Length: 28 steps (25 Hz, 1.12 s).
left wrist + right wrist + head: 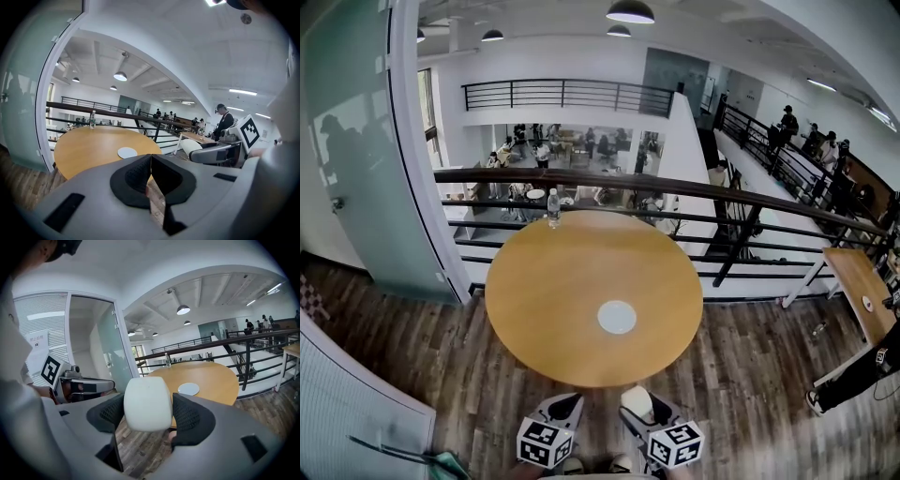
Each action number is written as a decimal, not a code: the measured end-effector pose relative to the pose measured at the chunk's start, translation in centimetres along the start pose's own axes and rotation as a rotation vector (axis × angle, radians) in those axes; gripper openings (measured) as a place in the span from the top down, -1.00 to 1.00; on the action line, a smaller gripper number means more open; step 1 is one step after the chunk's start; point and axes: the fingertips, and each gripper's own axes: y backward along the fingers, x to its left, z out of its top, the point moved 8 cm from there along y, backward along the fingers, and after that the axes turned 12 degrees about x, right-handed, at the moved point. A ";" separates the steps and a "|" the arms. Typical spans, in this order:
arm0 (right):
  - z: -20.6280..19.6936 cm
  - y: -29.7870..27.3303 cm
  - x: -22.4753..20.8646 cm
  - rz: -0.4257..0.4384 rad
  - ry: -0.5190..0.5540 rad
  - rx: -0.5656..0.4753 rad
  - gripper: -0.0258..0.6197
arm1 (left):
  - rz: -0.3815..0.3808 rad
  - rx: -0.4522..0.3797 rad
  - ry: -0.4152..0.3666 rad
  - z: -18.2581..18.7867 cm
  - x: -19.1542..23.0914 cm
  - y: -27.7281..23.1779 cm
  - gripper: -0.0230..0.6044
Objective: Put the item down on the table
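My right gripper [147, 411] is shut on a white rounded cup-like item [147, 403], which fills the space between its black pads. In the head view that white item [637, 403] shows at the bottom, held short of the near edge of the round wooden table [572, 281]. My left gripper [150, 172] is shut with its pads pressed together and nothing between them; it hangs beside the right one [565, 410]. A white round coaster [617, 317] lies on the table, right of its middle. A clear water bottle [552, 207] stands at the table's far edge.
A dark railing [675, 187] runs behind the table, with a drop to a lower floor beyond. A glass partition [356, 141] stands at the left. A second wooden table [855, 281] and a person's leg [853, 375] are at the right. Wooden floor lies underfoot.
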 end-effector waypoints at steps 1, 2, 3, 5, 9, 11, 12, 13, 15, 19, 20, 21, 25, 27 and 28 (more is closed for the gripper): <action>-0.1 -0.1 0.3 -0.002 -0.002 -0.002 -0.07 | -0.003 -0.001 -0.007 -0.1 0.1 0.3 0.85; -0.2 -0.2 0.6 -0.005 -0.005 -0.005 -0.07 | -0.004 -0.001 -0.015 -0.3 0.3 0.5 0.85; -0.3 -0.2 1.0 -0.010 -0.007 -0.008 -0.07 | -0.006 0.000 -0.024 -0.5 0.4 0.7 0.85; -0.3 -0.3 1.8 -0.018 -0.005 -0.013 -0.07 | -0.013 0.002 -0.034 -0.8 0.9 1.0 0.85; -0.7 -0.6 2.1 -0.028 -0.006 0.003 -0.07 | -0.034 0.004 -0.025 -1.5 1.1 1.1 0.85; -0.6 -0.9 2.0 -0.022 -0.010 0.005 -0.07 | -0.034 0.008 -0.023 -1.5 1.3 0.9 0.85; -0.5 -1.2 1.9 -0.019 -0.011 0.005 -0.07 | -0.033 0.011 -0.022 -1.4 1.4 0.7 0.85; -0.4 -1.5 1.7 -0.015 -0.014 0.007 -0.07 | -0.033 0.014 -0.021 -1.3 1.6 0.5 0.85; -0.2 -2.1 1.2 -0.009 -0.019 0.013 -0.07 | -0.031 0.020 -0.020 -1.0 2.0 -0.1 0.85; 0.6 -3.7 -0.4 0.008 -0.025 0.021 -0.07 | -0.017 0.024 -0.015 0.0 3.0 -1.5 0.85; 0.9 -4.1 -0.9 0.013 -0.023 0.020 -0.07 | -0.013 0.027 -0.013 0.3 3.3 -2.0 0.85; 1.3 -4.6 -1.5 0.017 -0.020 0.020 -0.07 | -0.009 0.031 -0.011 0.6 3.6 -2.6 0.85; 3.1 -6.1 -4.1 0.025 -0.013 0.023 -0.07 | 0.000 0.035 -0.004 2.3 4.5 -5.2 0.85; 4.1 -7.0 -5.6 0.026 -0.014 0.020 -0.07 | 0.002 0.030 -0.004 3.4 5.0 -6.6 0.85; 4.7 -7.4 -6.4 0.027 -0.012 0.018 -0.07 | 0.003 0.027 -0.004 4.0 5.2 -7.4 0.85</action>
